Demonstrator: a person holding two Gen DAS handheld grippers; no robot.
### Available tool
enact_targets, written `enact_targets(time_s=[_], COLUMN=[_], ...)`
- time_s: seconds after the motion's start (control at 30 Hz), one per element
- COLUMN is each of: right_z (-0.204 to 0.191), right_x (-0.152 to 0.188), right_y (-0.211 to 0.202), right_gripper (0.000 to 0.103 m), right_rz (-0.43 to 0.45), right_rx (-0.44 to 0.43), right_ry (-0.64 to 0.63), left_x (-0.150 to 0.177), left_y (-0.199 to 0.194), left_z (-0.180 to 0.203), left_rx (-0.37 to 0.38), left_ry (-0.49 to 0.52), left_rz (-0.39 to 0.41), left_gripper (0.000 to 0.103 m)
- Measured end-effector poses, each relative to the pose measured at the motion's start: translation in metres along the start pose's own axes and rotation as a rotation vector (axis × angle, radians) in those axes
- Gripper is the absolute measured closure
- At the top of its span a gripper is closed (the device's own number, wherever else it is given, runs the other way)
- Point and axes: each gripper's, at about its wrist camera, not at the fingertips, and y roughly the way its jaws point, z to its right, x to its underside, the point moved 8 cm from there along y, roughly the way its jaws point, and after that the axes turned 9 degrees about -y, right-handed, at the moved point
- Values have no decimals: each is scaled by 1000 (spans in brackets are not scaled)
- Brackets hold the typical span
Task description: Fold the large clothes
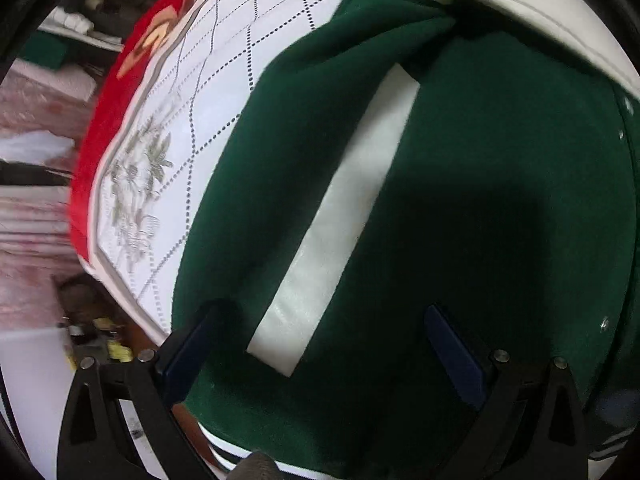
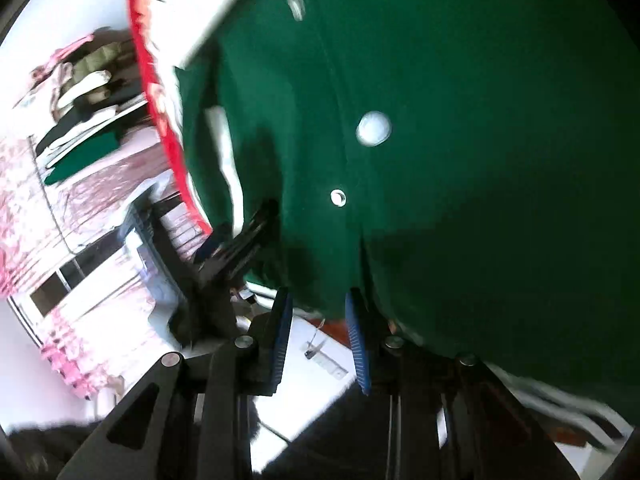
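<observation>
green jacket [image 1: 480, 200] spread on the quilted bed cover [image 1: 208, 92], left gripper [image 1: 320, 344] spread wide above its white pocket stripe [image 1: 340, 216] gripping nothing, right gripper [image 2: 318, 336] part-open at the hem, nothing clamped.

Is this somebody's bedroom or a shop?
Probably a bedroom at home: the green jacket lies on a quilted bedspread with a red border, and folded clothes are stacked behind.
</observation>
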Motion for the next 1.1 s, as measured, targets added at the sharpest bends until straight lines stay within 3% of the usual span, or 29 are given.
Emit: enact_targets(time_s=[0.07,0.17,0.3,0.33,0.37,0.4,0.6,0.73,0.9,1.1], right_z=[17,29,16,10,5,-1,-40,-19,2,-46], right_x=[-9,-15,-27,-31,-33,-33,-25,-32,-49,-71], right_y=[18,12,14,13,13,11,-23,-60,-49,-88], right_gripper=[74,76,78,82,93,100,99,99,95,77], right_rz=[18,94,165,191,212,221,290,319,165,207], right_rx=[95,83,136,146,164,209,445,568,498,460], right_ry=[43,132,159,145,130,104,1,-6,73,8], left_x=[-3,-5,-2,2,3,4,6,14,18,-34], left_y=[1,5,-1,-6,-9,-12,-46,-33,-19,-48], left_z=[2,0,-3,-2,-3,-4,-15,-12,-23,-29], left_rx=[14,39,64,71,80,86,152,141,137,140], left_ry=[16,10,9,8,8,10,3,15,-10,-93], left_rz=[10,-1,-7,-7,-7,-6,39,21,-28,70], left_gripper=[0,0,0,0,0,0,0,0,0,0])
